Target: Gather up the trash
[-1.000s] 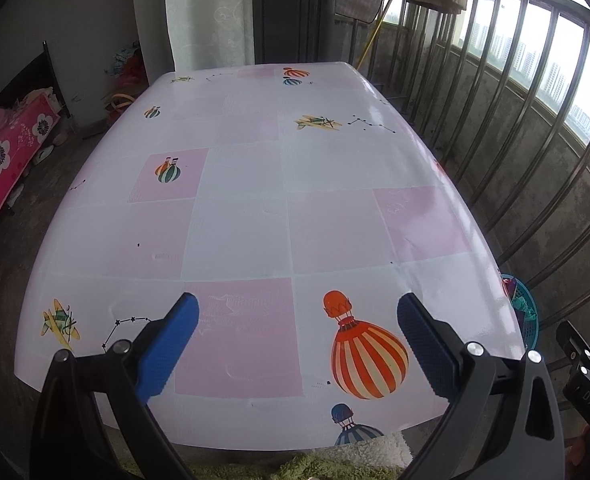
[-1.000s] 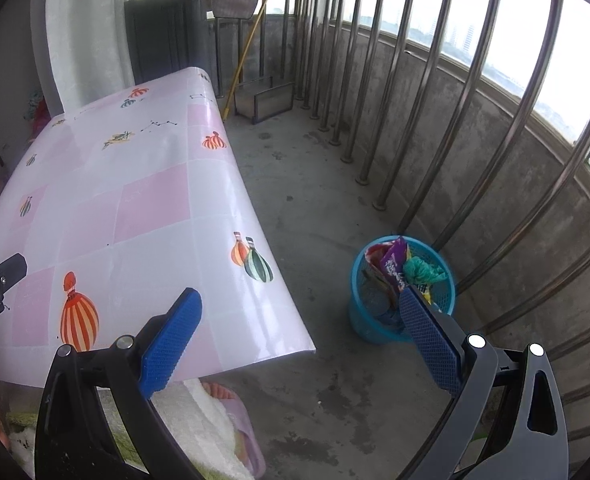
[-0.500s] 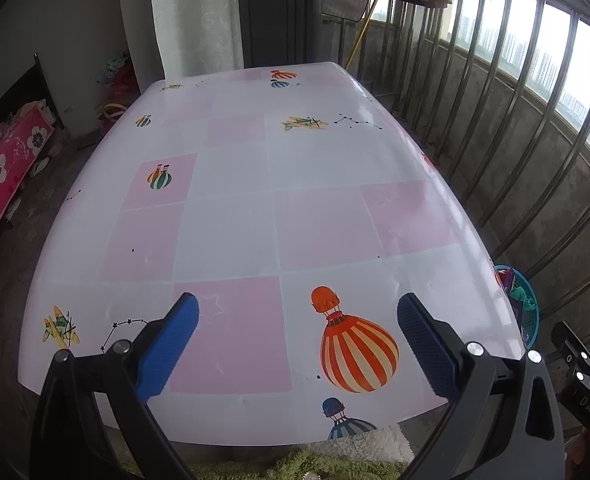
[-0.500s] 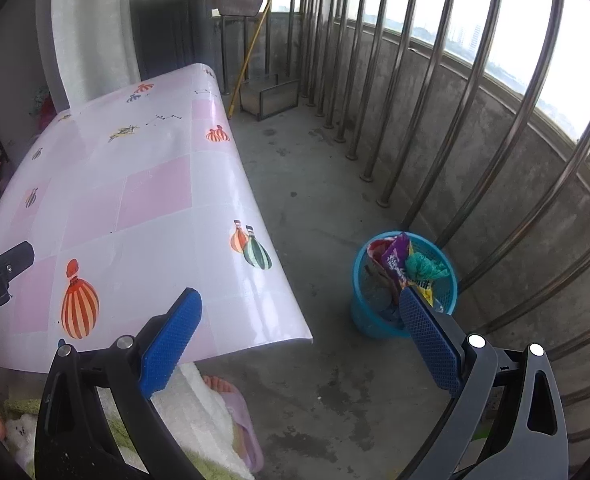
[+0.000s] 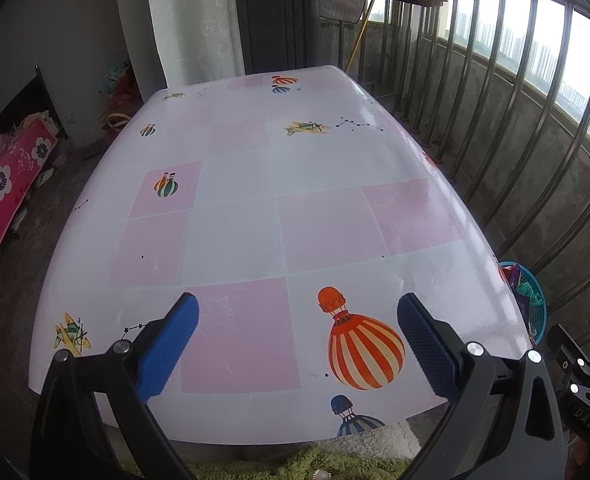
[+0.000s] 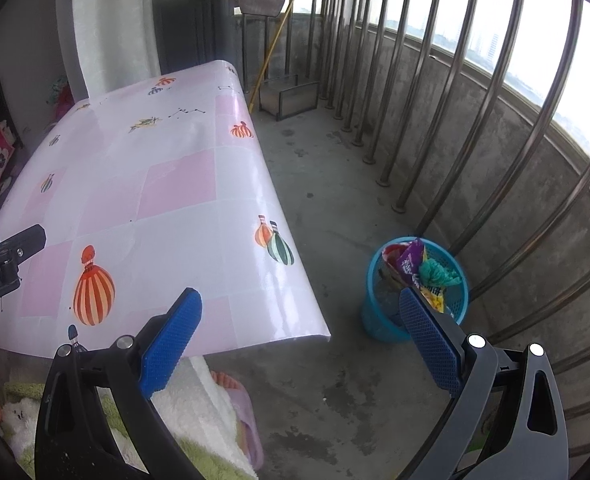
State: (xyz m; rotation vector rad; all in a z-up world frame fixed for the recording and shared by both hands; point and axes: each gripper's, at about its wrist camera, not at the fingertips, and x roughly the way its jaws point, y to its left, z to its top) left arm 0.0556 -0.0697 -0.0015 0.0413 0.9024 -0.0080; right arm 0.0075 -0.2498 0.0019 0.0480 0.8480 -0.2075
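1. We see the counter [image 5: 255, 208] filling most of the left wrist view, covered in a pink-and-white checked cloth printed with hot-air balloons; its top carries nothing else.
2. A metal railing [image 6: 447, 92] curves along the concrete balcony floor [image 6: 335, 200] on the right.
3. We hold the left gripper [image 5: 297, 344] over the near edge of the counter, its blue-padded jaws spread wide with nothing between them.
4. We hold the right gripper [image 6: 300, 336] off the counter's right corner, above the floor, jaws likewise wide and empty.
5. The blue mesh wastebasket [image 6: 379, 320] stands on the floor between counter and railing, just beyond the right jaw's tip, which overlaps its rim in the right wrist view.
6. The trash [image 6: 419, 268] lies inside the wastebasket: a purple wrapper, a crumpled green piece and a yellow packet, well clear of both sets of jaws.
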